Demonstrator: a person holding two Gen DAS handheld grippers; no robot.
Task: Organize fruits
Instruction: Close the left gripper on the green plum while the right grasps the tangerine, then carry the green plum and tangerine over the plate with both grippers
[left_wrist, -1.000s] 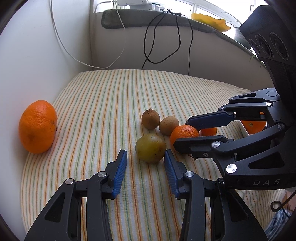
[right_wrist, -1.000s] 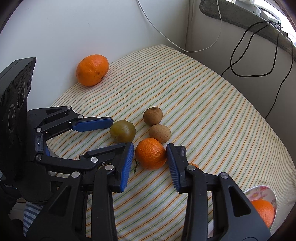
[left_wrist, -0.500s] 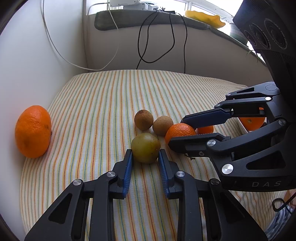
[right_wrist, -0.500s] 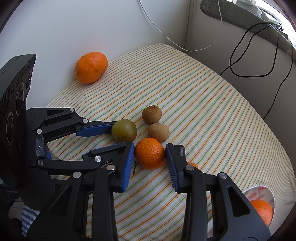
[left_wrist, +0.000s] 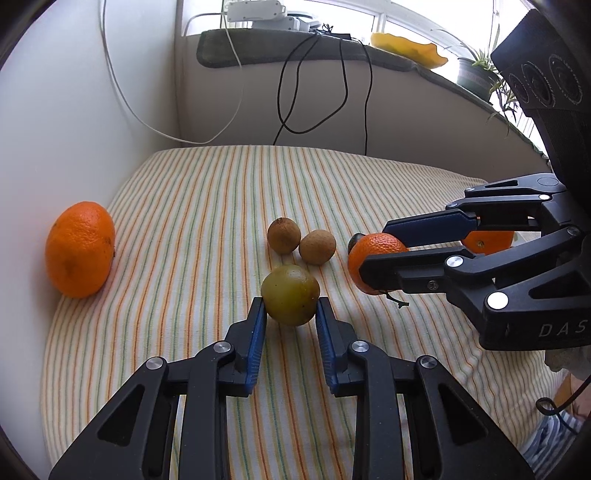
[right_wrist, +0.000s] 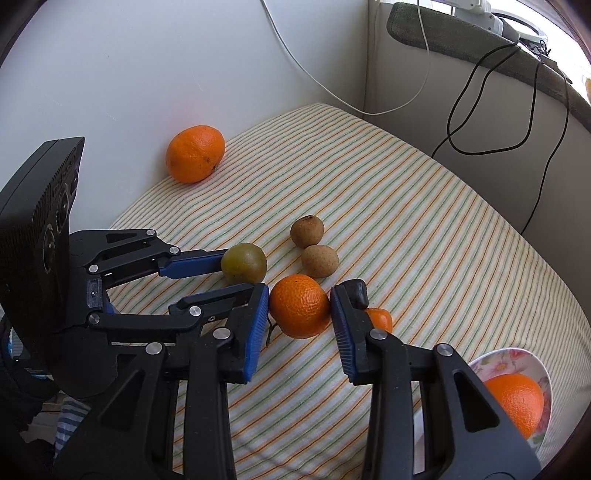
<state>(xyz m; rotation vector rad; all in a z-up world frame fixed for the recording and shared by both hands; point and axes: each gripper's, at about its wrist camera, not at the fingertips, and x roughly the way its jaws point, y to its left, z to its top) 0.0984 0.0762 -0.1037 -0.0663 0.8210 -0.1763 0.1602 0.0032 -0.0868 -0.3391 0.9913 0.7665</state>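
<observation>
On striped cloth | oranges: four | brown fruits: two | green fruit: one

Corner of a room, two plain white walls meeting at the back. Striped cloth, orange and green lines on cream, covers the surface w/ rounded corners. White cable and black cables hang down the back wall from a grey-padded sill. White box up top, yellow dish, potted plant. Daylight thru the window.
</observation>
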